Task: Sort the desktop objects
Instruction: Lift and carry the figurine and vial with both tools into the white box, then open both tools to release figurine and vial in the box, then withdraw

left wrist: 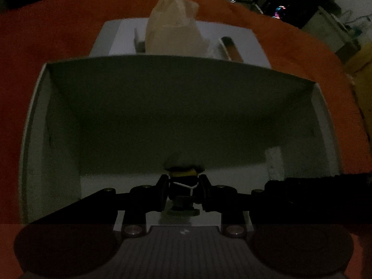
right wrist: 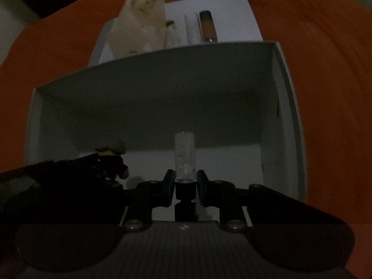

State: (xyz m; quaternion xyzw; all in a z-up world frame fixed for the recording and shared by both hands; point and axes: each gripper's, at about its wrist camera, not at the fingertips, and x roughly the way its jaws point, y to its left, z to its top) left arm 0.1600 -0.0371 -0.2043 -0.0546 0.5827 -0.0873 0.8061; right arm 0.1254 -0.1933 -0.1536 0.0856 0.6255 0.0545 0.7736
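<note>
My left gripper (left wrist: pixel 183 186) is shut on a small black toy figure (left wrist: pixel 183 181) with a yellow face and a dark hat, held low inside a white open box (left wrist: pixel 162 88). My right gripper (right wrist: pixel 185 182) is shut on a clear vial with a black cap (right wrist: pixel 184 158), upright inside the same box (right wrist: pixel 162 88). The left gripper with the figure (right wrist: pixel 111 160) shows at the left in the right wrist view. The right gripper shows as a dark shape (left wrist: pixel 313 186) at the right in the left wrist view.
Behind the box lies a flat white lid or tray (right wrist: pixel 232 18) on an orange cloth (right wrist: pixel 313 46). On it stand a cream plush toy (right wrist: pixel 141 21), a clear tube (right wrist: pixel 191 28) and an amber-filled tube (right wrist: pixel 208 25). The scene is dim.
</note>
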